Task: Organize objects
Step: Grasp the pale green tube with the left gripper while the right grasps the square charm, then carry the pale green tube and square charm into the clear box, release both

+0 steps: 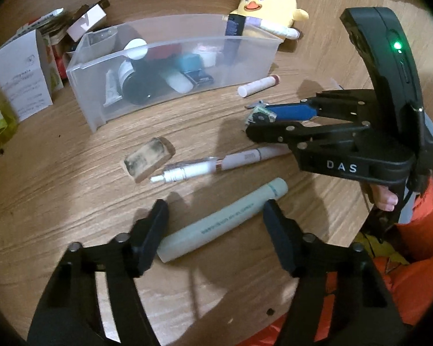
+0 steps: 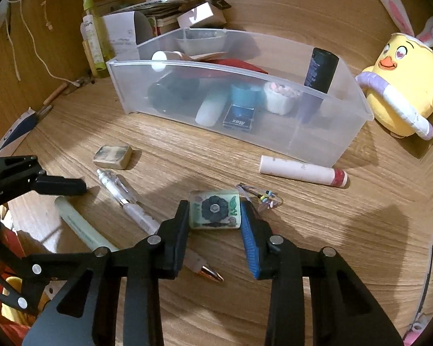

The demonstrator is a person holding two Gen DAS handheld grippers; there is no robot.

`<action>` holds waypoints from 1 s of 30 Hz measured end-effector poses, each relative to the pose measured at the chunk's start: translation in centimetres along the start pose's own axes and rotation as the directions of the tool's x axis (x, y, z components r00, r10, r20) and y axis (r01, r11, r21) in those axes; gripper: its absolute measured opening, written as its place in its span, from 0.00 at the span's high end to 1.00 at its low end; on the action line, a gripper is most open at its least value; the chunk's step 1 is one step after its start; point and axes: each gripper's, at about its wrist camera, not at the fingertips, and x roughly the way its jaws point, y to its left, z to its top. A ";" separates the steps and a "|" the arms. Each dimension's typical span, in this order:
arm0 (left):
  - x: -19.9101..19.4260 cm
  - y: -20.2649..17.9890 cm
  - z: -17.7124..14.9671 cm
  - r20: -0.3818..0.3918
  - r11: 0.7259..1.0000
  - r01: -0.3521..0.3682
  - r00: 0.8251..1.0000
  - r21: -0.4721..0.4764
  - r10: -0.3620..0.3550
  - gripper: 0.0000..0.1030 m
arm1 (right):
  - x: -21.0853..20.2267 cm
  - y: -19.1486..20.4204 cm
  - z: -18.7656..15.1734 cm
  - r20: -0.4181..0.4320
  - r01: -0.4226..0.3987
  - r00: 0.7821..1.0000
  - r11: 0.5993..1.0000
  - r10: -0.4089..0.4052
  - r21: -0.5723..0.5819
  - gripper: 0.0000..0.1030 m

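The right gripper (image 2: 215, 230) has its 2 fingers clamped on a flower-printed tile (image 2: 215, 209), the clear bin (image 2: 317, 144) at 12 o'clock. The left gripper (image 1: 216, 230) gapes wide, empty, around a pale green tube (image 1: 222, 219) on the table (image 1: 57, 201).

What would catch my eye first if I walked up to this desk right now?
Probably the yellow chick plush with bunny ears, sitting just right of the clear plastic bin of cosmetics. Next, the right hand-held gripper closed on a small flower-printed tile, while the left hand-held gripper straddles a pale green tube.
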 end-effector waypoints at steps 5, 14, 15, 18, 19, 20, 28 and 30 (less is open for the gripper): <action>0.1 -1.5 -0.1 0.020 0.997 -0.049 0.999 0.065 0.047 0.69 | -1.3 -0.3 -0.6 0.024 0.010 1.000 1.000 -0.010 0.012 0.70; 0.0 -2.1 -0.4 0.043 0.996 -0.062 0.997 0.069 0.059 0.86 | -4.7 -1.7 -0.9 0.098 0.009 0.995 0.998 -0.016 0.065 0.70; 0.0 -2.0 -0.4 0.046 0.996 -0.063 0.997 0.060 0.060 0.86 | -5.0 -1.8 -0.9 0.106 0.012 0.994 0.998 -0.019 0.068 0.70; -0.9 -1.6 -0.2 0.073 0.997 -0.067 0.995 0.028 0.065 0.86 | -5.7 -1.8 -0.3 0.131 0.008 0.991 0.997 -0.018 0.073 0.70; -1.5 -1.3 -0.1 0.089 0.998 -0.063 0.994 0.014 0.062 0.86 | -6.0 -1.8 -0.1 0.140 0.008 0.990 0.997 -0.018 0.074 0.70; -1.9 -1.1 0.1 0.102 0.998 -0.061 0.993 0.003 0.060 0.86 | -6.2 -1.9 0.2 0.150 0.006 0.989 0.997 -0.017 0.076 0.70; -5.2 1.4 3.4 0.219 0.993 -0.061 0.972 -0.102 0.083 0.86 | -6.5 -2.3 3.5 0.208 -0.009 0.978 0.997 -0.008 0.080 0.70; -5.7 2.2 4.4 0.246 0.991 -0.066 0.965 -0.117 0.094 0.86 | -6.3 -2.5 4.8 0.216 -0.008 0.976 0.997 -0.010 0.079 0.70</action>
